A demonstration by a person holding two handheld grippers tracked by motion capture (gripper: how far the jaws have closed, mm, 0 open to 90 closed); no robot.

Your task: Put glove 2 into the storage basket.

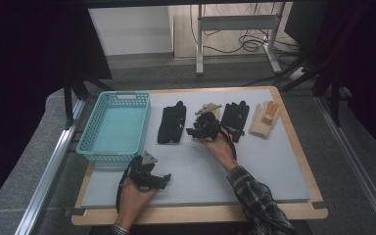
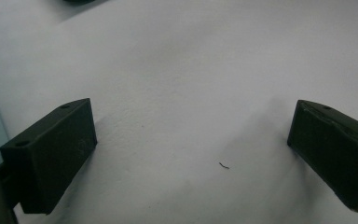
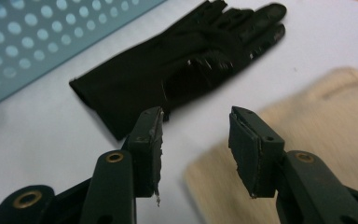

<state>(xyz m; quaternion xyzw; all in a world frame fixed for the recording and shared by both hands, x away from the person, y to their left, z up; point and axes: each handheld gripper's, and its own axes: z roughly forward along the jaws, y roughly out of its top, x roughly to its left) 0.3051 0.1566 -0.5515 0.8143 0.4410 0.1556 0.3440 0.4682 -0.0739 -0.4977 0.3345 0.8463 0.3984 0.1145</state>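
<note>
Right gripper view: right hand-held gripper [image 3: 196,140] released, between black glove [image 3: 177,70] and cream glove [image 3: 317,121].

Grey floor [image 1: 142,68], white wall [image 1: 129,29], metal frame legs [image 1: 235,29] amid cables, dim surroundings

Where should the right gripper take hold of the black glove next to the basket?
At the cuff of the black glove, coming from above. It lies flat on the mat, cuff end nearest the right gripper, whose open fingers could pinch that edge.

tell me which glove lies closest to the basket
The black glove at the left end of the row, right beside the blue basket. The other black glove and both cream gloves lie farther right.
</note>
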